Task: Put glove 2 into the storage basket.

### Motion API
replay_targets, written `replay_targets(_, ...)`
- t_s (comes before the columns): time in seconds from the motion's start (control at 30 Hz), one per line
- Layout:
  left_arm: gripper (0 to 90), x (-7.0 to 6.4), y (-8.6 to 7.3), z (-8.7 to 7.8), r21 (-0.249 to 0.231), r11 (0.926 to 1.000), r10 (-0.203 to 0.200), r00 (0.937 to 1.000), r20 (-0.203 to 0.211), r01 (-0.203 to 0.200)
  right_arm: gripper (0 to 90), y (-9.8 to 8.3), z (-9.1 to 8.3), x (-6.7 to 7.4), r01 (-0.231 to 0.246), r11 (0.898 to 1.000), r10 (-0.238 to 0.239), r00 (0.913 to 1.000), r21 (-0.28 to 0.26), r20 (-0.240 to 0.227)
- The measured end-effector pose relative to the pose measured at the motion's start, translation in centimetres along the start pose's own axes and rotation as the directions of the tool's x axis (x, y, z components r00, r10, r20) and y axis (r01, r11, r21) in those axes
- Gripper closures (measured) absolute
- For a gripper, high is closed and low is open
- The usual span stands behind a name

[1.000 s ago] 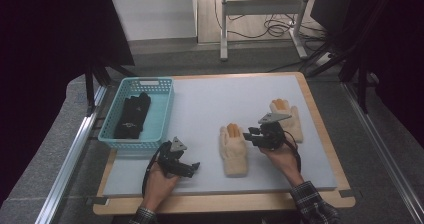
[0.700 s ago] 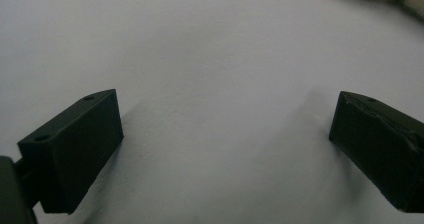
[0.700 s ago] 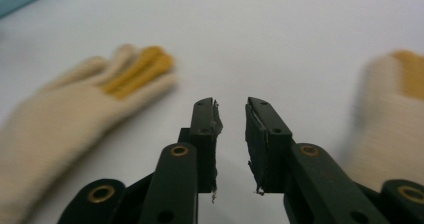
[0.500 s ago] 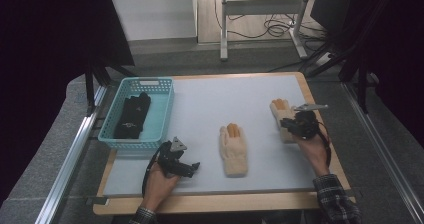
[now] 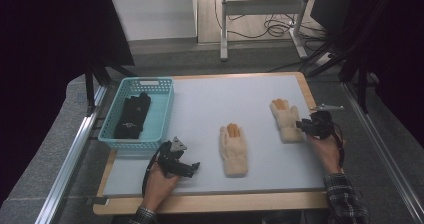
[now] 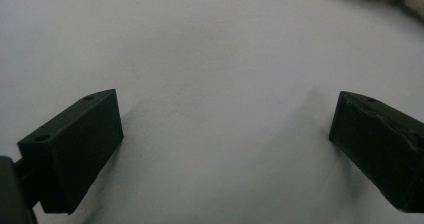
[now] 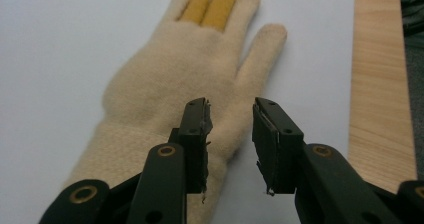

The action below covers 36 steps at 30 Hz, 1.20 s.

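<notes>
Gloves spread flat, right gripper lined up on the far one

Laid palm-down and apart on the desk [image 5: 200,109], both cream gloves are easy for me to pick singly. The right gripper [image 7: 230,134], jaws narrow and just reopening with nothing pinched, hovers over the right glove [image 7: 200,79] at its cuff edge. The middle glove [image 5: 233,149] lies left of that glove; my left gripper [image 5: 192,168] rests wide open, farther left.

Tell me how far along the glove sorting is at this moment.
Done: black gloves already lie in the teal basket. In hand: the right gripper, whose jaws have just been opening, is at the far cream glove, gripping nothing. Left: both cream gloves, including the middle one, remain on the mat; the left gripper waits open.
</notes>
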<state>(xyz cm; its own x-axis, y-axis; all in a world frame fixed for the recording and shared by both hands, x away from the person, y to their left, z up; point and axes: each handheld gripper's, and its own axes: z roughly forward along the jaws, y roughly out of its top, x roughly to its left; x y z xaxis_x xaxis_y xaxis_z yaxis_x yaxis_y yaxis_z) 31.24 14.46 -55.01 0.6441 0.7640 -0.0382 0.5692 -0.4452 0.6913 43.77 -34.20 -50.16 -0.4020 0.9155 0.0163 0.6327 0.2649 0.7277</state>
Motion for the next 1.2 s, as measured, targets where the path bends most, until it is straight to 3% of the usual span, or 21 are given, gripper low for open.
replay_targets(0.13, 0.9, 0.0, 0.0, 0.0, 0.0, 1.0, 0.0, 1.0, 0.0, 0.0, 68.3, -0.1, 1.0, -0.1, -0.003, 0.999, 0.003, 1.0, 0.032, 0.008)
replay_targets(0.27, 0.9, 0.0, 0.0, 0.0, 0.001, 1.0, 0.001, 1.0, 0.001, -0.001, 82.7, -0.4, 1.4, 0.1, -0.037, 0.999, 0.038, 0.9988, 0.031, -0.031)
replay_targets(0.4, 0.9, 0.0, 0.0, 0.0, 0.0, 1.0, 0.0, 1.0, 0.0, 0.0, 84.8, -0.1, 1.1, 0.6, -0.004, 0.999, 0.004, 1.0, 0.035, -0.003)
replay_targets(0.57, 0.9, 0.0, 0.0, 0.0, 0.0, 1.0, 0.0, 1.0, 0.0, 0.0, 84.7, 0.9, -0.4, 1.5, 0.027, 1.0, -0.027, 0.9996, -0.01, -0.007)
replay_targets(0.87, 0.9, 0.0, 0.0, 0.0, 0.001, 1.0, 0.0, 1.0, 0.0, 0.0, 84.0, 3.5, -2.4, 5.3, 0.139, 0.989, -0.141, 0.9896, -0.048, -0.03)
replay_targets(0.97, 0.9, 0.0, 0.0, 0.0, 0.0, 1.0, 0.0, 1.0, 0.0, 0.0, 83.7, 4.1, -2.0, 7.2, 0.197, 0.979, -0.199, 0.9794, -0.043, -0.038)
replay_targets(1.2, 0.9, 0.0, 0.0, 0.0, -0.002, 1.0, -0.003, 1.0, 0.0, 0.003, 80.0, 4.9, -0.2, 11.1, 0.253, 0.967, -0.255, 0.9597, -0.039, -0.117)
